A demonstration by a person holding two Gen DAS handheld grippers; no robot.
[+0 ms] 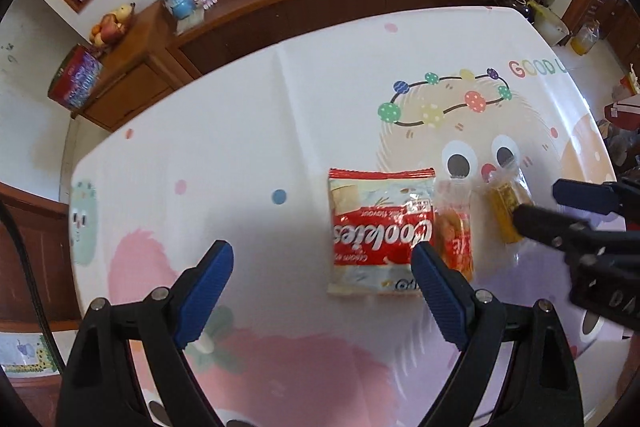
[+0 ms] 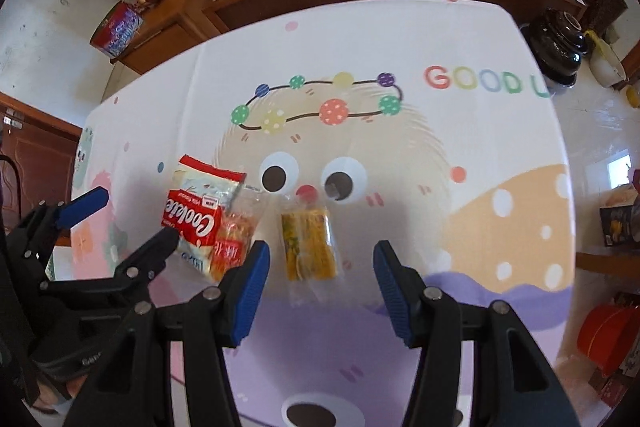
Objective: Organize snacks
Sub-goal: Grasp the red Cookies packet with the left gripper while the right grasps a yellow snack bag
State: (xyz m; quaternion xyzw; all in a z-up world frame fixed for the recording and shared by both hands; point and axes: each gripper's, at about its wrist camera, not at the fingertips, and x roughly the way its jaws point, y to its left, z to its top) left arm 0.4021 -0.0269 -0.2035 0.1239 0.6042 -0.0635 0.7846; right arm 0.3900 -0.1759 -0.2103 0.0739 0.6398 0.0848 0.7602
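Approaching: 3 snack packets on the table (image 2: 500,155), none gripped yet
Left gripper (image 1: 322,269): jaws wide apart, empty; steer toward 1 o'clock, straddle cookies packet (image 1: 378,227) squarely
Right gripper (image 2: 320,267): jaws parted, empty; yellow packet (image 2: 308,245) dead ahead at 12 o'clock
Orange packet (image 2: 236,237): touching cookies packet, overlapping its edge; avoid pinching both
Risk: likely crinkly, slippery wrappers; close slowly
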